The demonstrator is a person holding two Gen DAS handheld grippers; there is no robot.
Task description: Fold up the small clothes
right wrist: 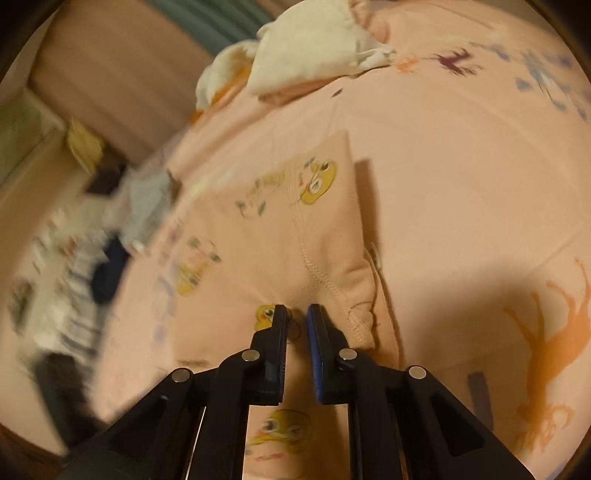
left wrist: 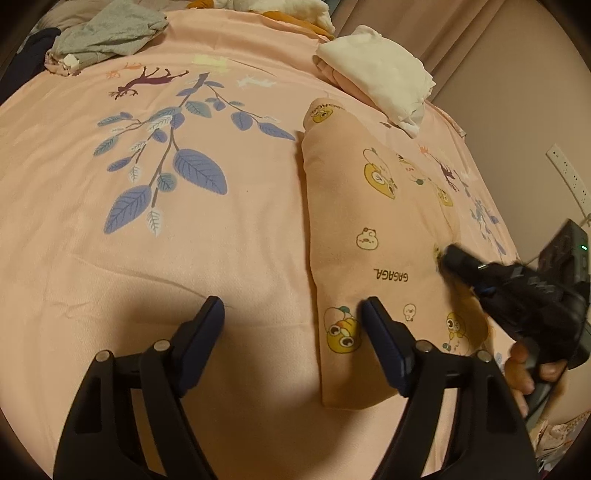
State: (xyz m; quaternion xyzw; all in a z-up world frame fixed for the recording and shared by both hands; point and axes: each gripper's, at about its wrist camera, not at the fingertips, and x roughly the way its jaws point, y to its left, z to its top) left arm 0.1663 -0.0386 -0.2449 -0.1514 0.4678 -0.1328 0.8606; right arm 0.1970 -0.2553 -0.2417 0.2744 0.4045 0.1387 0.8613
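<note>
Right gripper (right wrist: 294, 314): jaws narrow, nearly closed, tips at the seam area of the pink printed garment (left wrist: 373, 236); whether any cloth is pinched between them I cannot tell, blur and angle hide it. Left gripper (left wrist: 291, 314): jaws wide open, holding nothing, one tip over the garment's lower edge, the other over bare bedsheet (left wrist: 221, 240).

The garment lies centre-right in the left wrist view, already folded lengthwise into a long strip.

Likely step: the crosswise fold. To do it well, pinch both layers at one end, lift low, carry it over to the other end, keep the edges lined up, and use the left to pin the middle.

Surface: a bed, soft, so cloth may drag. A folded white stack (left wrist: 376, 74) sits upper right, a grey garment (left wrist: 107, 33) upper left. Beige curtain (left wrist: 406, 22) and a wall socket strip (left wrist: 569, 177) at the right edge.
</note>
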